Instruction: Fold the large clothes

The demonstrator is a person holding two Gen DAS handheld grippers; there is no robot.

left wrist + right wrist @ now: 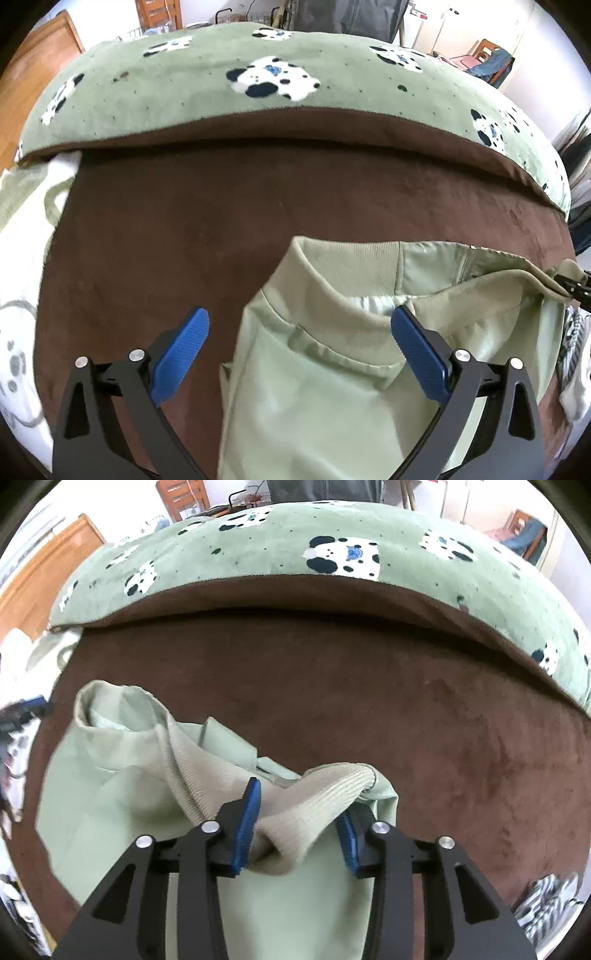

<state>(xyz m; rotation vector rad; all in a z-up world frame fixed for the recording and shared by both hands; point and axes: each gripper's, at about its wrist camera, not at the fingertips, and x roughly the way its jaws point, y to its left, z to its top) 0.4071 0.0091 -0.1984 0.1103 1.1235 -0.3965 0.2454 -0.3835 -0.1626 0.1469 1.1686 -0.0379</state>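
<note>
A pale green jacket (314, 387) with a beige ribbed hem band (343, 273) lies on a brown blanket (184, 221). My left gripper (300, 354) is open, its blue pads (184, 354) spread wide over the jacket's left edge, holding nothing. My right gripper (299, 823) is shut on a bunched part of the ribbed band (321, 797) and lifts it off the jacket (110, 812). The right gripper's tip shows at the right edge of the left wrist view (574, 286).
A green quilt with dalmatian prints (258, 81) lies folded back across the far side of the bed. White printed bedding (22, 277) lies at the left. A striped cloth (550, 897) lies at the right. Wooden furniture (33, 62) and a chair (491, 62) stand beyond.
</note>
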